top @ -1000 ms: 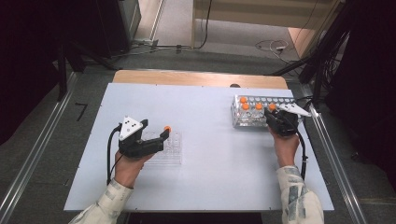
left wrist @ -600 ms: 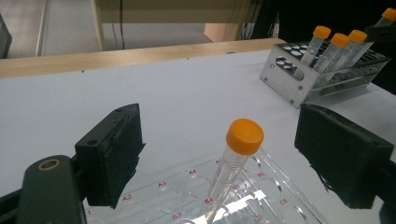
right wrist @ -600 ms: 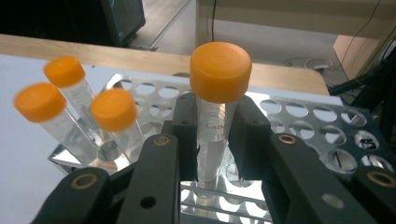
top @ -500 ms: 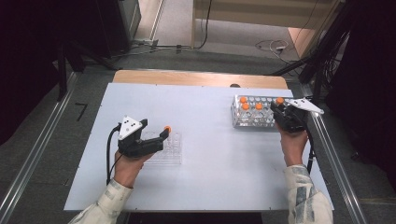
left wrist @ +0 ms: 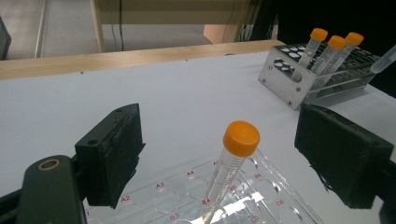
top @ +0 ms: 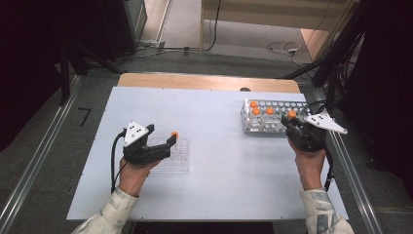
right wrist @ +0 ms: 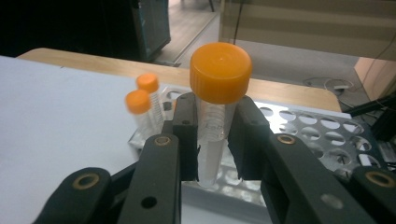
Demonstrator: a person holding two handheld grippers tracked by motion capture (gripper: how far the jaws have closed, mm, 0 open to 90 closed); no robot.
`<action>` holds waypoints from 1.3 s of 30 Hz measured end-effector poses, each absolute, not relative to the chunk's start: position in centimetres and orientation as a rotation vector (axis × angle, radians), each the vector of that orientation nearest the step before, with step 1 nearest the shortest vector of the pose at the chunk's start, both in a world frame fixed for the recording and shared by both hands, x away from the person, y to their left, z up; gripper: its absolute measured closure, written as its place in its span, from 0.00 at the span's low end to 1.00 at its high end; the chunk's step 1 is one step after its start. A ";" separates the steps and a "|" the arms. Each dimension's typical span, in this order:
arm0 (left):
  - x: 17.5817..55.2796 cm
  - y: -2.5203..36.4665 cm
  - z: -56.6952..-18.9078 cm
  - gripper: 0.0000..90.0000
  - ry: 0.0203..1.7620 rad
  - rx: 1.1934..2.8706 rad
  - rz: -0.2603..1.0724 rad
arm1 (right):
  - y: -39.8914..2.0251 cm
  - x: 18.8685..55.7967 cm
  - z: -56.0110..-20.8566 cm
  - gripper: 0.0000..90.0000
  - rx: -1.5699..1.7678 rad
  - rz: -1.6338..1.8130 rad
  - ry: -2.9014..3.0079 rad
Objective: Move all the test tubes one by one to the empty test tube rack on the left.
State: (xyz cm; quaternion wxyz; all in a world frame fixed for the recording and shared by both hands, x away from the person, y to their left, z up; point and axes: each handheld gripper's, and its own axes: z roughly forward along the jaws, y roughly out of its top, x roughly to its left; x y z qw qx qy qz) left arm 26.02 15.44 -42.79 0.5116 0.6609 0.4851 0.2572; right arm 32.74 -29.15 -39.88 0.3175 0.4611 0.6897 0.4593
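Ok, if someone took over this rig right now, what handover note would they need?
Right gripper: shut on an orange-capped tube above the metal rack.
Left gripper: open, jaws either side of a tube standing tilted in the clear tray.
Done: one tube in the tray.
Left: three capped tubes stand in the rack; the held one probably goes to the tray next.

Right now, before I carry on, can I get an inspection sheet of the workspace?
Surface: white table, bare between the hands.
Job's things: metal rack with orange-capped tubes; clear tray with one tube leaning in it.
Clutter: nothing seen.
Grippers: left gripper open around the tray's tube; right gripper shut on a tube.
Cables: one trails from each gripper.
Surroundings: more cables on the floor beyond.
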 end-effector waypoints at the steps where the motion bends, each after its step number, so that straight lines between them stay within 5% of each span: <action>1: 26.0 15.4 -42.8 0.17 1.167 1.589 0.620 | -29.1 32.7 -39.9 0.80 1.213 1.209 1.815; 39: 23.8 11.6 -41.6 0.22 1.006 1.636 0.552 | -17.9 27.2 -43.4 0.80 0.893 1.294 2.220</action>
